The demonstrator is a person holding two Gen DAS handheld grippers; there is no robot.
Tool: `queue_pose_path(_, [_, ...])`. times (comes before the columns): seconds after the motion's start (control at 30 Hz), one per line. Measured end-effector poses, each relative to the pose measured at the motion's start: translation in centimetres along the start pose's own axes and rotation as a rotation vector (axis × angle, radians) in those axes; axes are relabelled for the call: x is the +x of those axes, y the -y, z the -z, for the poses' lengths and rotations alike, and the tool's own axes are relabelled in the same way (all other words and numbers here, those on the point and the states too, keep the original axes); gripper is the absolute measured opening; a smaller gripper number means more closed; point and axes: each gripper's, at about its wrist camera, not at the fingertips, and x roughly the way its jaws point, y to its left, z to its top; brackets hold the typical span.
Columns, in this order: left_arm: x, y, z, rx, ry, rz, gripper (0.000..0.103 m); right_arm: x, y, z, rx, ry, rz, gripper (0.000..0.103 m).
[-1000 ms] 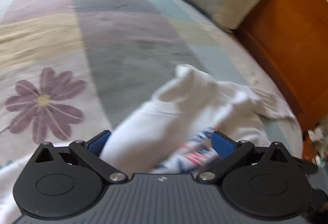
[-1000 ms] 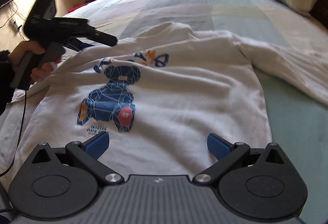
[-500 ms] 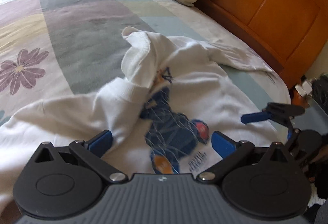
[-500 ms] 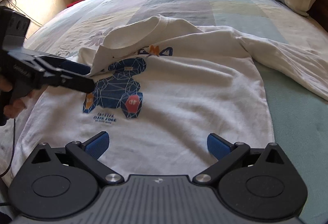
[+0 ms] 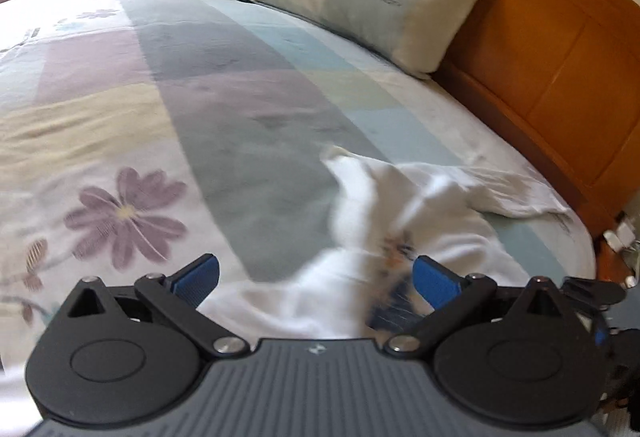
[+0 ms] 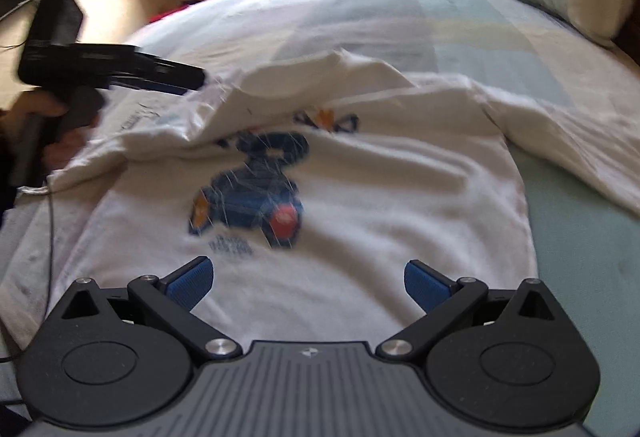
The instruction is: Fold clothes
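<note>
Fingers on your right gripper [image 6: 306,283] and left gripper [image 5: 316,277] are spread wide, holding nothing. Your white sweatshirt [image 6: 360,221] lies chest-up on the bed [image 5: 248,109], long axis near-to-far. Its bunched left shoulder sits nearest your left gripper [image 6: 176,77].

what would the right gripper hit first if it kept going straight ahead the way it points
Most likely the white sweatshirt: its front spreads directly ahead of the open right gripper, between the blue fingers. The printed blue figure lies further along. Depth is blurred, so contact height is uncertain.
</note>
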Motion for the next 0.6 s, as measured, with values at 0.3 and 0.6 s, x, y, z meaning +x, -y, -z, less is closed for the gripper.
queue_pose_path(0.3, [5.0,-4.5,-0.9,0.142,-0.242,0.222,0.102,6.6,0.5,-4.7,-0.179,-0.129,-0.241,0.103])
queue_pose_path(0.6, [6.7,-6.2,-3.4,-0.001,-0.478,0.393,0.102,8.4,0.9,-7.4,-0.045,-0.276,-0.229,0.103])
